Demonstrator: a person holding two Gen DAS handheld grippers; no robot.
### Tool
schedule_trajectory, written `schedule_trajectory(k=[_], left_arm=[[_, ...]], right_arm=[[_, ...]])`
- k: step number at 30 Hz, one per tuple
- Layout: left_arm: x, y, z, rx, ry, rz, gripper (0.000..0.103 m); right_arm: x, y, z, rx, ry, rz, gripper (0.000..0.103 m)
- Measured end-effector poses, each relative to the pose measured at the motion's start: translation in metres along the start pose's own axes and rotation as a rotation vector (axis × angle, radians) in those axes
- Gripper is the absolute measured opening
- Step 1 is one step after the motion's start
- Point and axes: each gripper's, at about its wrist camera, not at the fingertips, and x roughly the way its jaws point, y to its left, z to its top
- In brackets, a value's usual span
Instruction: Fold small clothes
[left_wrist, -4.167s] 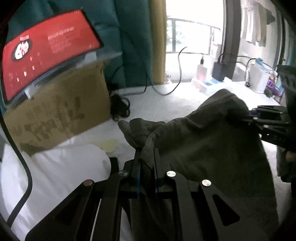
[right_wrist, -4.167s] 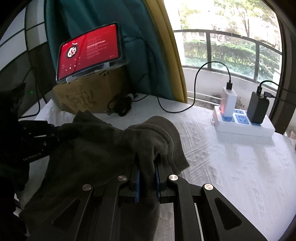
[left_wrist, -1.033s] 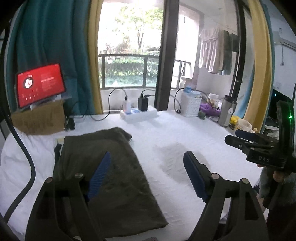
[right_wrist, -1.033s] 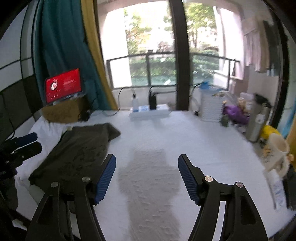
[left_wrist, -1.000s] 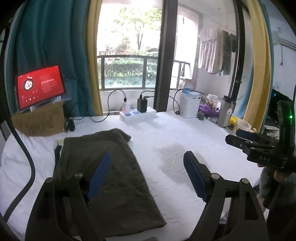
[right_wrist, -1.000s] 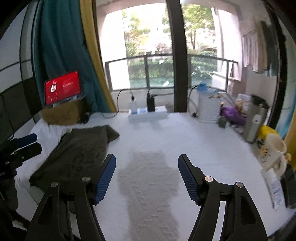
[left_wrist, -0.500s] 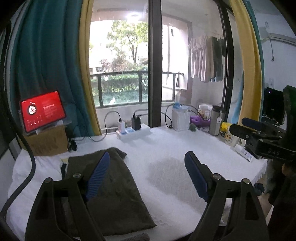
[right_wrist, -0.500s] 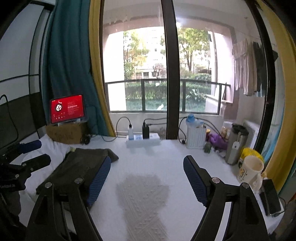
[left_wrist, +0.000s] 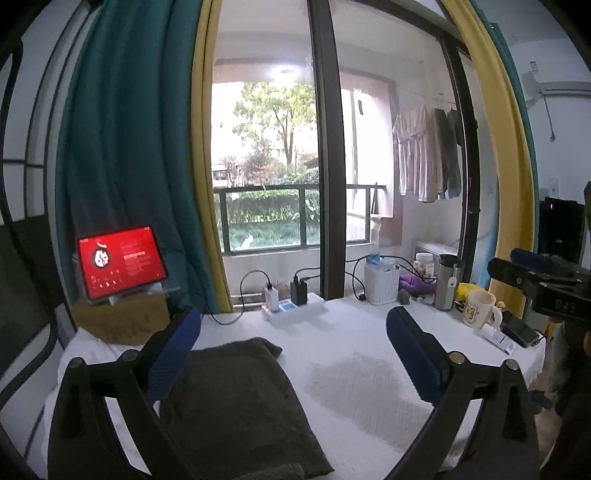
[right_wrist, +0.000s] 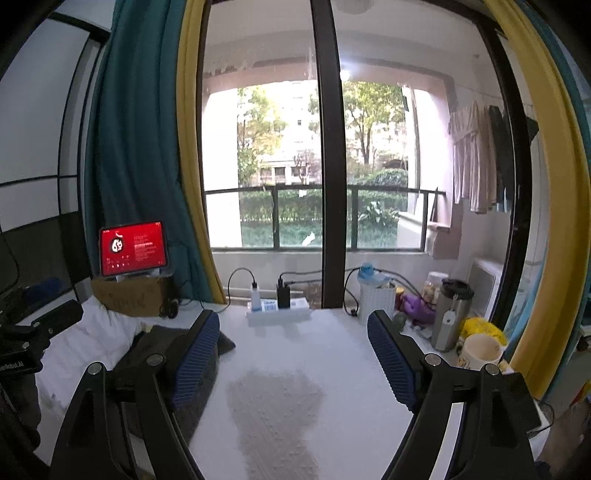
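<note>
A dark olive garment (left_wrist: 236, 398) lies folded flat on the left part of the white bed cover (left_wrist: 351, 339), free of both grippers. My left gripper (left_wrist: 291, 332) hovers above and behind it, jaws opening wide with nothing between them. My right gripper (right_wrist: 291, 328) is open and empty over the middle of the bed. In the right wrist view the garment (right_wrist: 159, 338) shows behind the left finger, and the left gripper (right_wrist: 59, 301) is at the far left edge. In the left wrist view, the right gripper (left_wrist: 506, 262) appears at the far right.
A red-screened tablet (left_wrist: 122, 258) stands on a cardboard box (left_wrist: 122, 317) at the back left. A power strip (left_wrist: 291, 310) with chargers, a white basket (left_wrist: 380, 284), a steel tumbler (left_wrist: 445, 280), a mug (left_wrist: 478, 308) and a phone (left_wrist: 519, 330) line the back and right edge.
Both grippers let go of the garment, which now lies folded. Over the last second both rose and tipped up, so the bed sits lower in view. The left jaws spread wider.
</note>
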Motion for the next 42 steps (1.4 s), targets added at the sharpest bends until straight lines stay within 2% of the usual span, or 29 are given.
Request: schedule_trajectory(k=[2,7,20,34,42], left_arm=[[-0.003,-0.002,0.003,0.024,0.004,0.010,0.101],[-0.021,-0.003,0.010,0.040,-0.057,0.033,0.101],[-0.038,0.010,0.013,0.001,-0.093,0.066,0.102],[-0.030,0.019,0.004,-0.026,-0.039,0.080,0.102],[-0.031,0.015,0.005,-0.022,-0.032,0.073,0.102]], right_arm=[[-0.006,0.002,0.005,-0.006,-0.016,0.002,0.087],[-0.020,0.009,0.018,-0.013,-0.059,-0.006,0.091],[-0.037,0.028,0.026,-0.029,-0.034,0.004,0.093],[-0.017,0.031,0.013,-0.024,0.041,0.025,0.093],[-0.016,0.030,0.012,-0.022,0.047,0.023,0.093]])
